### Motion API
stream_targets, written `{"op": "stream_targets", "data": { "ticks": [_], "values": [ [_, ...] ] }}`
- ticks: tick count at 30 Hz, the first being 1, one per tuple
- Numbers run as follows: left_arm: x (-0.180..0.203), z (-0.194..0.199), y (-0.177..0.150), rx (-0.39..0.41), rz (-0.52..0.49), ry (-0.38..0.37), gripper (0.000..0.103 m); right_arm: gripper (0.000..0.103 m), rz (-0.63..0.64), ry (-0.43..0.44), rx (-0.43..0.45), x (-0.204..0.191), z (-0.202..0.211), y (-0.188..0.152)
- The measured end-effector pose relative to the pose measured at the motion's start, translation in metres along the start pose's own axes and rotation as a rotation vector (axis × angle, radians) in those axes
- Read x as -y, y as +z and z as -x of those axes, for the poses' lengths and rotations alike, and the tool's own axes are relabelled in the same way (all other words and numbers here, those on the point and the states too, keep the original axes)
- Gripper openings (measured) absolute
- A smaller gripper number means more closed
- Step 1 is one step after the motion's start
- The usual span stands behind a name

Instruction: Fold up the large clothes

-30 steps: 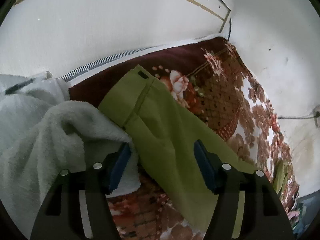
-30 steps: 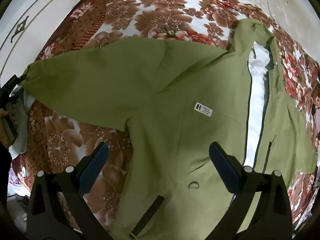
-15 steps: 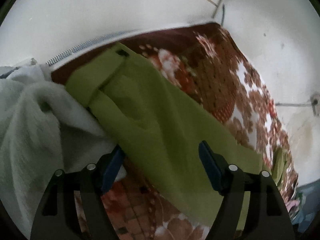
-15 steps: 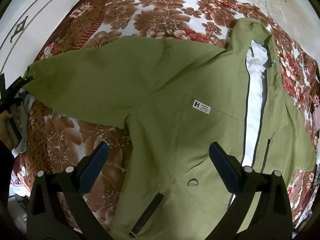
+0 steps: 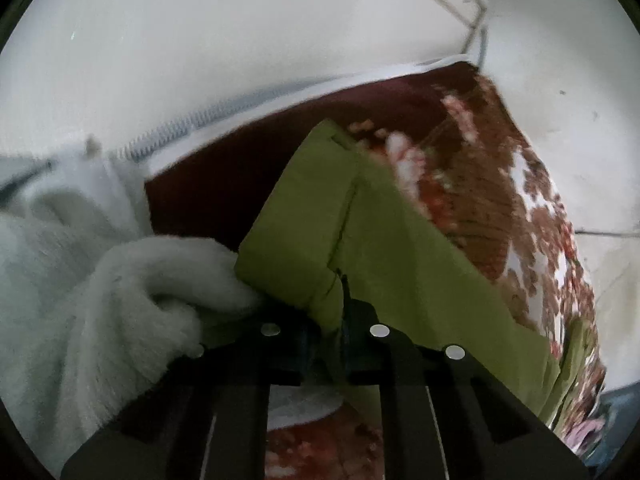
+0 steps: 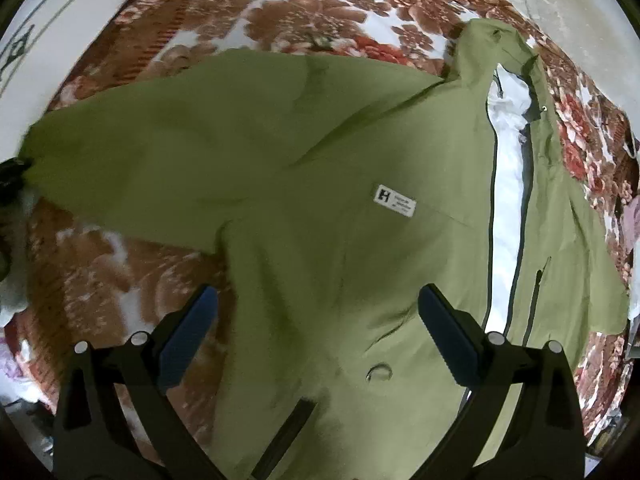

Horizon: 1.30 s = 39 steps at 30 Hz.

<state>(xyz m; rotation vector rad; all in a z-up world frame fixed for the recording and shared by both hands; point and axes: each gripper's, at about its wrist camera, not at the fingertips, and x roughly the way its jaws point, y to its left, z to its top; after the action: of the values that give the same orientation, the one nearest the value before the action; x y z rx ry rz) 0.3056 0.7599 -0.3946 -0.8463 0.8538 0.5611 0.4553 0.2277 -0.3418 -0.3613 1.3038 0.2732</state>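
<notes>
Olive-green jacket (image 6: 320,184) lies front-up and spread flat on a floral blanket (image 6: 304,12), brown and red blooms on white. Everything below is placed relative to the jacket.

Jacket: smooth matte woven shell, few creases. Front zip open; a long narrow strip of white lining (image 6: 506,216) shows between the dark zipper tapes. Small white rectangular label (image 6: 395,200) on the chest panel. Small metal ring (image 6: 378,372) low on the front, with a dark slanted pocket slit (image 6: 286,432) beneath it. Hood lies at the top end, toward a pale wall.

Left gripper (image 5: 334,344): its jaws have just been closing and now stand pinched nearly together on a fold of the sleeve (image 5: 304,224) close to the cuff edge; green cloth bunches between the pads. Cuff is a flat squared end with a stitched seam. Picture somewhat blurred.

Right gripper (image 6: 316,320): jaws spread wide, blue pads apart, nothing between them, hovering over the lower front panel; contact with the cloth cannot be told.

Just beside the cuff, a fluffy white fleece blanket (image 5: 120,300), thick pile, heaped and touching the sleeve's edge.

Beyond the sleeve end, the dark maroon border of the floral blanket, then a white mattress edge (image 5: 224,120) with ribbed trim, then the wall. Bare floral blanket lies open under the outstretched sleeve and above the shoulder.
</notes>
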Motion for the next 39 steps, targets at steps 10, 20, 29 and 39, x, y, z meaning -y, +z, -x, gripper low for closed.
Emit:
{"op": "stream_targets", "data": {
  "ticks": [10, 20, 29, 39],
  "values": [
    [0.097, 0.095, 0.015, 0.130, -0.218, -0.106, 0.008, 0.098, 0.042, -0.039, -0.024, 0.007, -0.074, 0.013],
    [0.292, 0.189, -0.003, 0.230, -0.440, -0.333, 0.006, 0.098, 0.079, -0.018, -0.036, 0.001, -0.118, 0.006],
    [0.529, 0.212, -0.145, 0.182, -0.596, -0.622, 0.006, 0.098, 0.117, -0.029, 0.022, -0.001, -0.117, -0.010],
    [0.692, 0.125, -0.373, -0.037, -0.761, -0.668, 0.006, 0.098, 0.129, 0.039, 0.062, 0.007, -0.114, -0.048]
  ]
}}
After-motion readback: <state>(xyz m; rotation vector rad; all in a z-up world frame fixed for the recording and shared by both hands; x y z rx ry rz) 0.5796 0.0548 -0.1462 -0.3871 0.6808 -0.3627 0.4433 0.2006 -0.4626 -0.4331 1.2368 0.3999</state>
